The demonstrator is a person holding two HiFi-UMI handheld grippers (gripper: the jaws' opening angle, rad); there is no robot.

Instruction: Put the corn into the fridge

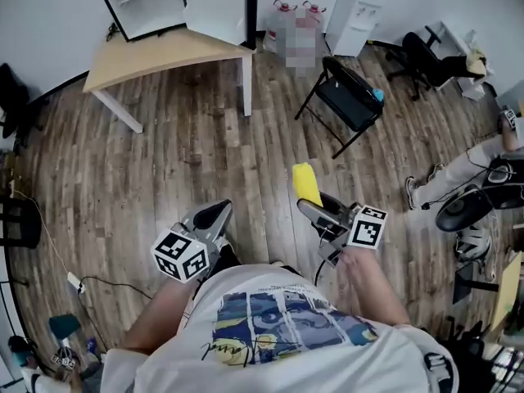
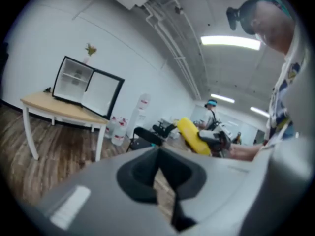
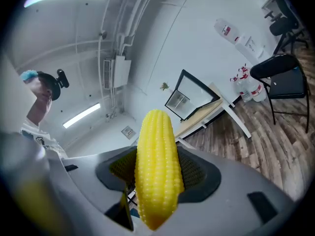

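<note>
Your right gripper clamps the corn; your left gripper is closed on nothing. Bare floor stretches to the table edge, where the fridge stands open.

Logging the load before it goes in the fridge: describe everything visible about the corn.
The corn is one bright yellow cob, glossy like plastic, with kernel rows tapering to a blunt tip; no husk shows. The right gripper clamps its middle between dark ribbed pads, tip poking out past them. It is held in the air above the wooden floor; nothing else touches it.
</note>
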